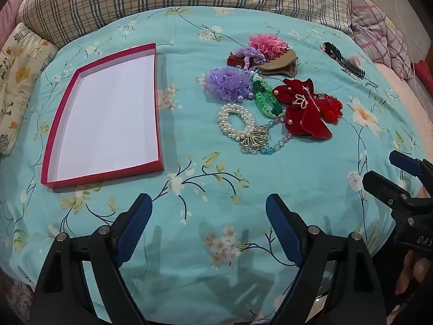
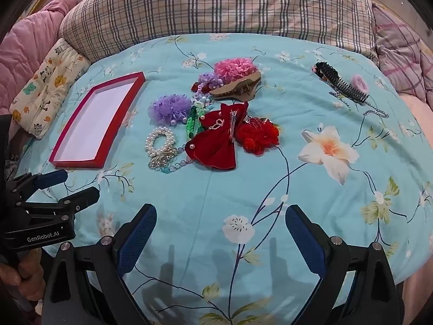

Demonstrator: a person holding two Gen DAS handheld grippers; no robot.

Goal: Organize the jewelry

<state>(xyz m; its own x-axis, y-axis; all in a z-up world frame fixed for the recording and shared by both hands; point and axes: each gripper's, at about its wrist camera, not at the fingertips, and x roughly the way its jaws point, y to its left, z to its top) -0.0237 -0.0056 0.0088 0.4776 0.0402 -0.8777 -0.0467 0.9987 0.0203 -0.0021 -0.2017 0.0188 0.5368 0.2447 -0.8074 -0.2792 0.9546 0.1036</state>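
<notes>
Both tools, left tool and right tool, spread wide, holding nothing above bed. Red box empty; jewelry pile unsorted. Task unstarted.

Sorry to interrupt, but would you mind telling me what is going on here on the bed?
A person holds a gripper in each hand over a floral bedspread. The left gripper and right gripper are both open and hold nothing. The red tray has nothing in it yet. The hair accessories and pearl bracelet lie heaped beside it, with a black comb apart.
</notes>
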